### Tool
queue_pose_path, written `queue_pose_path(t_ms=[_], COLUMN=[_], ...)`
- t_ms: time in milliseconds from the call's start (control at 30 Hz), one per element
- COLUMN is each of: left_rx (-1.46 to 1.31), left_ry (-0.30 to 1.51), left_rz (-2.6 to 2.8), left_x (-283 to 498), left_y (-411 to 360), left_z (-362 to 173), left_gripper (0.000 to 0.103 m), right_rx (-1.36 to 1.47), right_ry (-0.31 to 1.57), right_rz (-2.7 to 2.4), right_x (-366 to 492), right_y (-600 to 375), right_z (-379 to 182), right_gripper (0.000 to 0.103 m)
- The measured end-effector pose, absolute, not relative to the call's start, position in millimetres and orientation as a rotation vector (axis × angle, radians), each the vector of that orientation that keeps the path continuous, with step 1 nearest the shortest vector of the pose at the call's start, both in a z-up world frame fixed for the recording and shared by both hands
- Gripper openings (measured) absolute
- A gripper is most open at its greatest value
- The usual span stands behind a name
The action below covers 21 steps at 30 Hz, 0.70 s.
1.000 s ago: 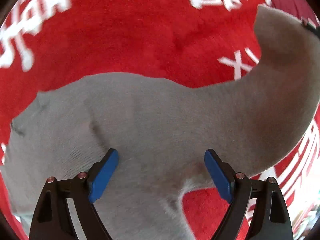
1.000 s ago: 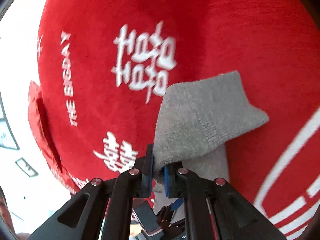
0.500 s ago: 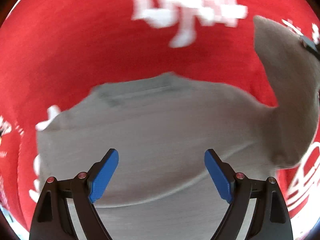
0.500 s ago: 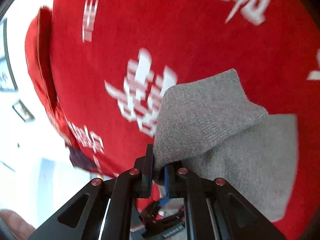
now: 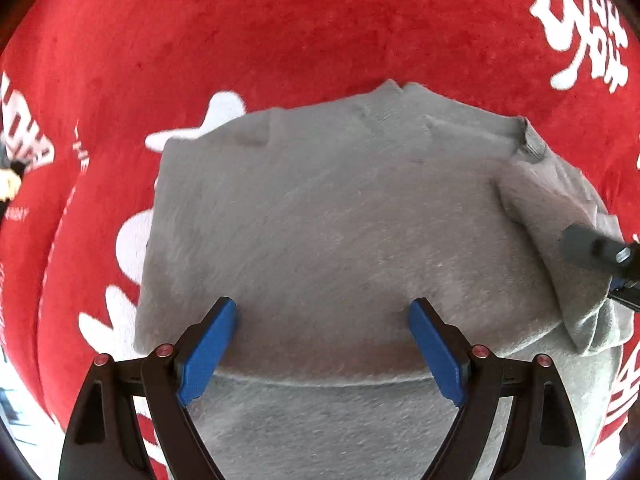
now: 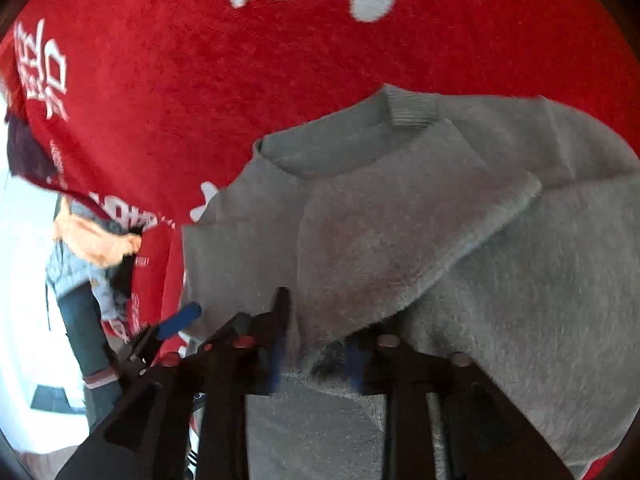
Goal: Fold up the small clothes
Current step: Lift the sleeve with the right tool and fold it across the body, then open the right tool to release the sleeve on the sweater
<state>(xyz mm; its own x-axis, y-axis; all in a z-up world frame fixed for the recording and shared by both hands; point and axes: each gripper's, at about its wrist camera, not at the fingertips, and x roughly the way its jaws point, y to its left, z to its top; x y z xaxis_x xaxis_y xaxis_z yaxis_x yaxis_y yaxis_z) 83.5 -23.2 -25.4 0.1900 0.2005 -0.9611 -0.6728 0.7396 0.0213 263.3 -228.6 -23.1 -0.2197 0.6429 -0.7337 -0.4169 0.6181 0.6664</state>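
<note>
A small grey knitted sweater (image 5: 344, 224) lies on a red cloth with white lettering (image 5: 280, 32). My left gripper (image 5: 322, 344) is open, its blue pads resting on the sweater's lower body. My right gripper (image 6: 316, 344) holds a grey sleeve (image 6: 392, 240) laid across the sweater's front; its jaws look slightly parted and blurred. The ribbed collar (image 6: 412, 114) lies beyond the sleeve. The right gripper's tip also shows at the right edge of the left wrist view (image 5: 600, 256), on the sleeve.
The red cloth (image 6: 240, 72) hangs over the table's left edge. Beyond it are a white floor (image 6: 24, 320) and a person in blue and orange clothing (image 6: 84, 256). My left gripper's blue pad (image 6: 178, 320) shows at the left of the right wrist view.
The right gripper has carried the sleeve across onto the sweater's body and its jaws have loosened. The left gripper stays open on the sweater; its view has shifted towards the collar end.
</note>
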Motion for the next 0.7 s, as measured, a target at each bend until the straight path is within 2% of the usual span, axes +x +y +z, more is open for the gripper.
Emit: queue_pose_path(t_ms=[33,133,200,233,333,467,600,700], left_rx=[-0.463,-0.476,-0.494,-0.499,-0.511,-0.519,-0.536,-0.553], left_ry=[1.233,1.223,1.208,1.201,1.169,1.149,1.144,1.156], left_rz=[0.644,0.635,0.628,0.627,0.637,0.681,0.739,0.77], left_x=[83,76,70,68,56,34,8,-3], left_y=[-20,-14,-11,-10,-3,20,30,39], left_z=[-27,-26,-22,-18,-7,-5,3,1], left_gripper=[0.089,0.089,0.089,0.089,0.089,0.089,0.089,0.089], right_rx=[0.253,0.403,0.506,0.52,0.43,0.104,-0.203,-0.441], right_ry=[1.499,1.546,1.57,1.555,1.412,1.305,1.284,1.269], right_rz=[0.963,0.921,0.88,0.864,0.92,1.082,1.168,1.146], right_x=[266,275,283,285,281,244,194,161], right_y=[-235,-251,-252,-250,-226,-166,-119,-99], right_z=[-23,-35,-40,-37,0,30,13,-10], right_gripper=[0.054,0.054,0.026,0.008,0.008,0.008,0.009,0.015])
